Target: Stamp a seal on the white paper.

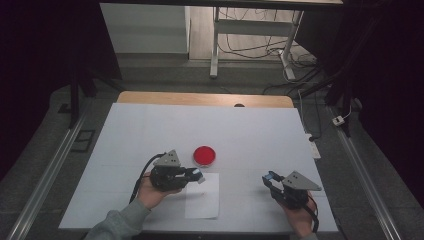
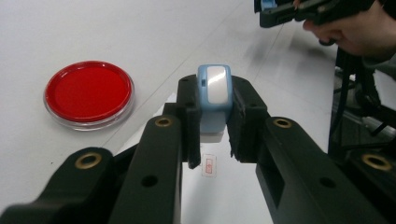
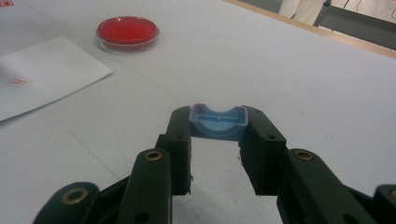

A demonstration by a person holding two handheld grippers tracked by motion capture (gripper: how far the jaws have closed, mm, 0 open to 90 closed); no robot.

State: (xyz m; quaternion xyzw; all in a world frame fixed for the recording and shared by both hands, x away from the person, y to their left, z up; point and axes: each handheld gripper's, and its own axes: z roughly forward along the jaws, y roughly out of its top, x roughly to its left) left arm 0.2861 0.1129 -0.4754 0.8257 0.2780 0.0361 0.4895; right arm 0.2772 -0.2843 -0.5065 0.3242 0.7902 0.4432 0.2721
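My left gripper (image 1: 196,175) is shut on a small blue and white stamp (image 2: 214,91), held just above the top edge of a white paper sheet (image 1: 202,196). A red stamp mark (image 2: 209,166) shows on the sheet under the jaws. A round red ink pad (image 1: 204,155) in a clear dish lies on the table just beyond the sheet. My right gripper (image 1: 270,179) hovers to the right of the sheet, shut on a blue cap (image 3: 218,122) whose hollow side faces up. From the right gripper view the ink pad (image 3: 127,30) and paper (image 3: 42,70) lie far left.
A white mat covers the table (image 1: 250,130), with a wooden strip at the far edge. Beyond it stand a white desk frame (image 1: 250,30) and floor cables. Metal rails run along both sides of the table.
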